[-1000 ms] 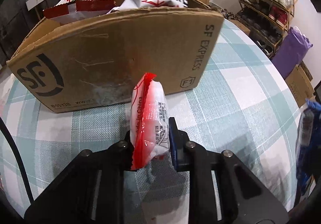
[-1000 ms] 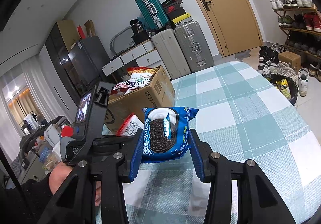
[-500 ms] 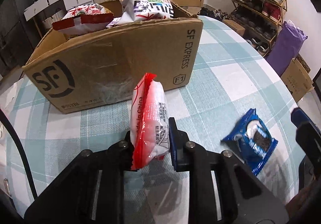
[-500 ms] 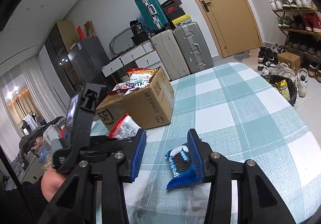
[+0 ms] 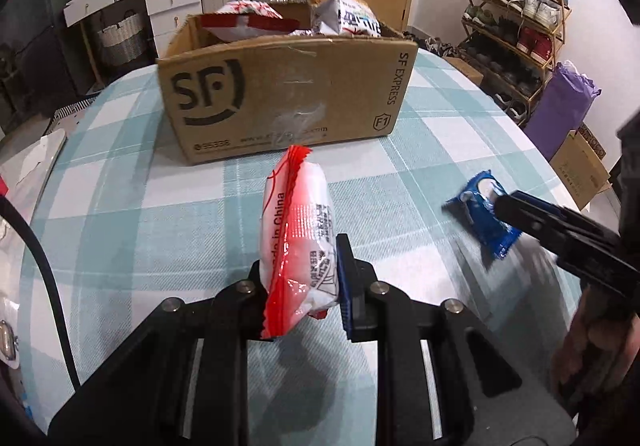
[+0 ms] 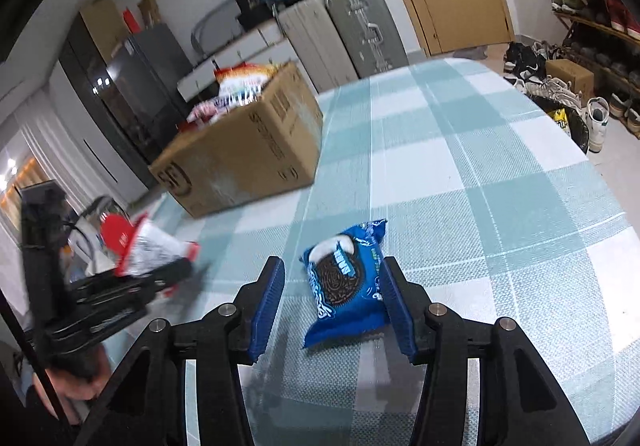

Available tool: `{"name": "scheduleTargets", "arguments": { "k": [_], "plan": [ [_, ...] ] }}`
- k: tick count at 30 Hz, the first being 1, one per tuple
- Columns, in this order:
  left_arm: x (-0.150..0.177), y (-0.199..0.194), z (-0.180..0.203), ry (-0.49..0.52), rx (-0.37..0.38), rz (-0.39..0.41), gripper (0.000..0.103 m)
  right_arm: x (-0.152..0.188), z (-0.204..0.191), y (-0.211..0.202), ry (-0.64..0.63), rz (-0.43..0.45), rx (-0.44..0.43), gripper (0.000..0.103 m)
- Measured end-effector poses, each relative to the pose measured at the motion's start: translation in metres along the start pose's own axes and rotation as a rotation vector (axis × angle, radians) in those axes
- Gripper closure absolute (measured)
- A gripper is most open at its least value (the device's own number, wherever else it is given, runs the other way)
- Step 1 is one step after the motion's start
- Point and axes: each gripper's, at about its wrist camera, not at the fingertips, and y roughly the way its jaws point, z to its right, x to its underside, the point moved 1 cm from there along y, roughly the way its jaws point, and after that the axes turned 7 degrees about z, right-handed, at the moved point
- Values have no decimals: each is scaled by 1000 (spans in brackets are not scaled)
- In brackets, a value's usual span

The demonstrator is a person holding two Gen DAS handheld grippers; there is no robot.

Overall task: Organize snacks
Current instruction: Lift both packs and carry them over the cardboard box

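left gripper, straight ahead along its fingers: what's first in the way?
Probably the tablecloth short of the box: the left gripper, shut on the red-white packet, points steeply down. Depth is unclear, so the box front is possible.

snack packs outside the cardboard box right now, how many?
2. The red-and-white pack is clamped in the left gripper; the blue cookie pack lies on the checked tablecloth between the opening right gripper jaws.

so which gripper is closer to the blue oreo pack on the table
Right. The right gripper has its opening fingers on either side of the blue oreo pack, which lies on the tablecloth. The left gripper is off to the side, shut on the red and white snack.
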Motion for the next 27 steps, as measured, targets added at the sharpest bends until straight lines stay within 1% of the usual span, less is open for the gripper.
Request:
{"name": "scheduleTargets", "arguments": {
  "k": [3, 9, 13, 14, 16, 20, 22, 23, 25, 27],
  "plan": [
    [9, -21, -1, 11, 3, 20, 85, 0, -7, 11, -75, -43, 60, 51],
    [22, -54, -10, 3, 15, 50, 85, -1, -13, 31, -178, -111, 115, 51],
    [25, -61, -17, -17, 19, 61, 85, 0, -21, 39, -250, -136, 141, 51],
    [24, -53, -16, -20, 14, 62, 85, 0, -24, 40, -269, -139, 150, 51],
    [26, -51, -17, -26, 13, 61, 85, 2, -29, 43, -302, -146, 165, 51],
    [33, -59, -26, -47, 3, 67, 85, 5, -38, 46, -354, -161, 137, 53],
    [37, -64, -30, -71, 4, 67, 85, 9, -46, 46, -429, -165, 124, 58],
    [38, -66, -32, -80, 5, 66, 85, 11, -51, 46, -463, -165, 110, 58],
    [41, -70, -32, -78, 2, 66, 85, 12, -51, 46, -451, -175, 84, 58],
    [43, -75, -30, -72, -1, 73, 85, 10, -46, 43, -386, -186, 45, 59]
  ]
}}
